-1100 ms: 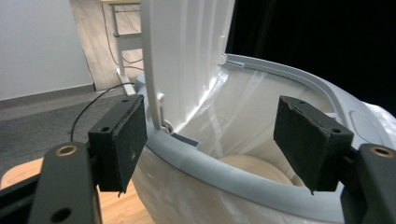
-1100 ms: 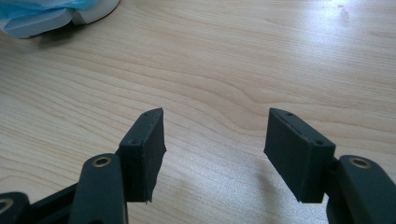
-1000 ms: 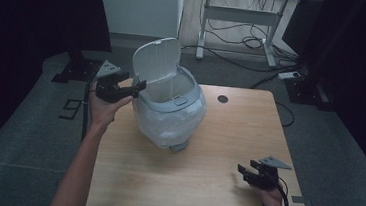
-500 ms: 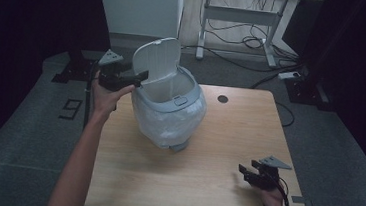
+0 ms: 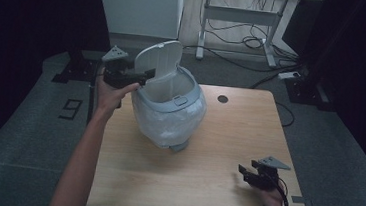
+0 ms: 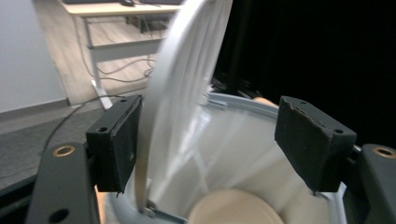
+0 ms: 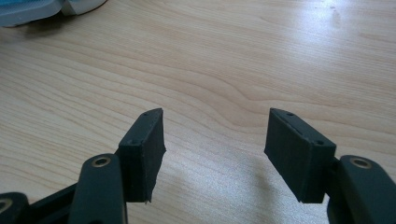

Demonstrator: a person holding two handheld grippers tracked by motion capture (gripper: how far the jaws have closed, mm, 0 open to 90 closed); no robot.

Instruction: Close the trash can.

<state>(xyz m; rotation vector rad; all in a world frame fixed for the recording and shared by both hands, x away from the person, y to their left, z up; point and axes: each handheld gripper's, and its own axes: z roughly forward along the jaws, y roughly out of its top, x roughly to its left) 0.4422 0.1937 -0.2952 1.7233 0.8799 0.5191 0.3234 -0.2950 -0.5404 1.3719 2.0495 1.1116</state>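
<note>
Lid is blurry up close in the left gripper view, sitting between the left gripper jaws at 11 o'clock, unclamped; right gripper is released, holding nothing.

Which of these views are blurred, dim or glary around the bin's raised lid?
High view: dim, dark surround, but the white plastic bin lid and light wooden table read clearly. Left gripper view: lid streaked with blur beside the left gripper, background soft. Right gripper view: right gripper sharp, with a mild bright sheen on the tabletop at the upper right.
</note>
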